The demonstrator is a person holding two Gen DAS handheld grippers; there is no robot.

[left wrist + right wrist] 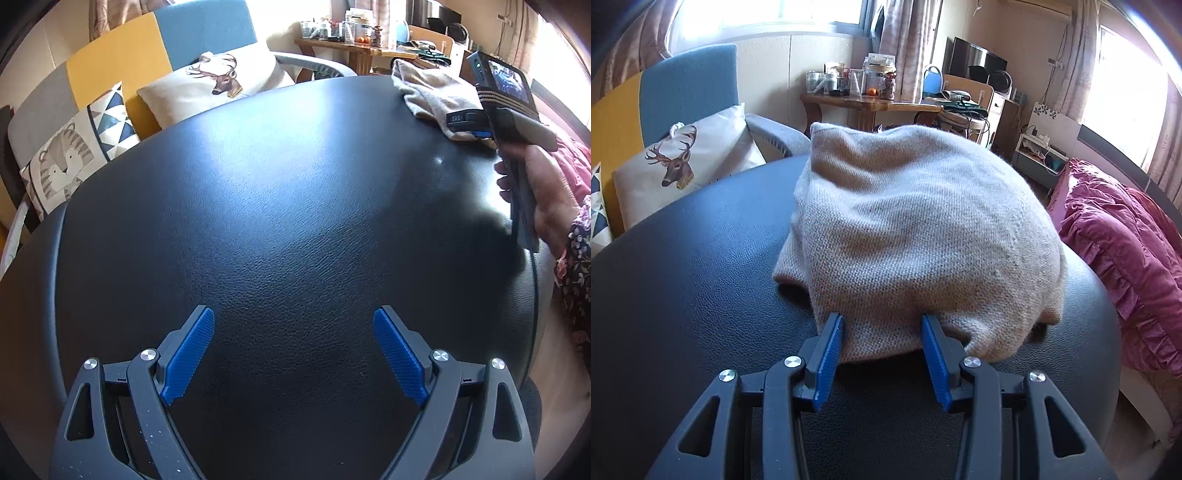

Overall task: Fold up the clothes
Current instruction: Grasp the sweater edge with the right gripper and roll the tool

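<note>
No legible text — none anywhere

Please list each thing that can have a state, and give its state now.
Beige knitted garment: folded into a bundle, lying on the black leather-look table.
Left gripper: open wide, nothing between the fingers.
Right gripper: near edge of the garment between its blue pads; a firm grip cannot be told.

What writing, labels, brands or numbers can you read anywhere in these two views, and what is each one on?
None can be read with confidence.
Pale markings on the black body of the right gripper, left wrist view: too blurred to read.
Small screen on that gripper: shows a picture, no legible text.
Jars and boxes on the wooden side table: any labels too small to read.
Deer cushion: a picture only, no words.
</note>
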